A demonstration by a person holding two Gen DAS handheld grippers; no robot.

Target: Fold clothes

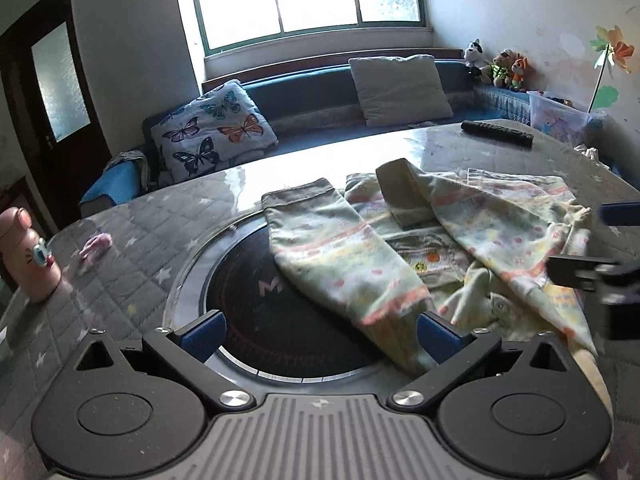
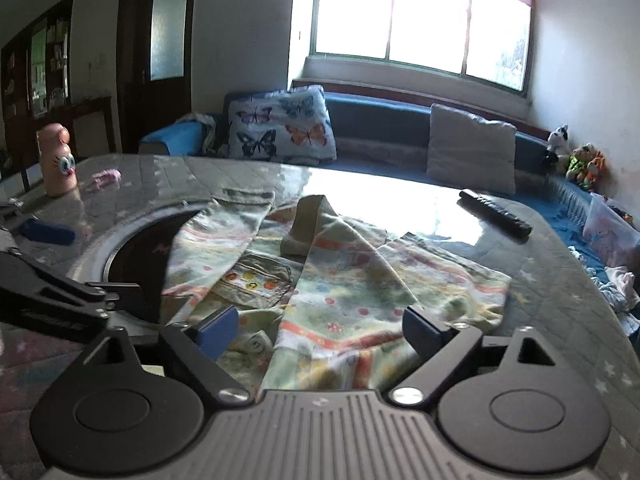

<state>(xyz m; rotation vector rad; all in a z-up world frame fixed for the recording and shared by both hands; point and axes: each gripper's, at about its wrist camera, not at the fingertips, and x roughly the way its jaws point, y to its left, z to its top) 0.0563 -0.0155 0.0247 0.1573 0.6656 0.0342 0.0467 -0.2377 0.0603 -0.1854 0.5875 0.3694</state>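
Note:
A pale green child's garment [image 1: 404, 232] with pink and orange print lies crumpled on the grey quilted table [image 1: 132, 248], both sleeves crossed over its front. My left gripper [image 1: 320, 330] hovers open at the near edge. One sleeve's end lies by its right finger, and no pad presses on it. My right gripper [image 1: 600, 242] shows at the right edge of that view. In the right wrist view the garment [image 2: 340, 280] spreads ahead of my right gripper [image 2: 320, 330], whose jaws stand wide above the hem. My left gripper [image 2: 64, 264] enters from the left.
A round black hob [image 1: 248, 308] is set into the table under the left sleeve. A pink bottle [image 1: 28, 256] and a small pink item [image 1: 94, 246] stand at the left, and a black remote [image 1: 496, 133] lies at the far right. A sofa with cushions [image 1: 212, 132] runs behind.

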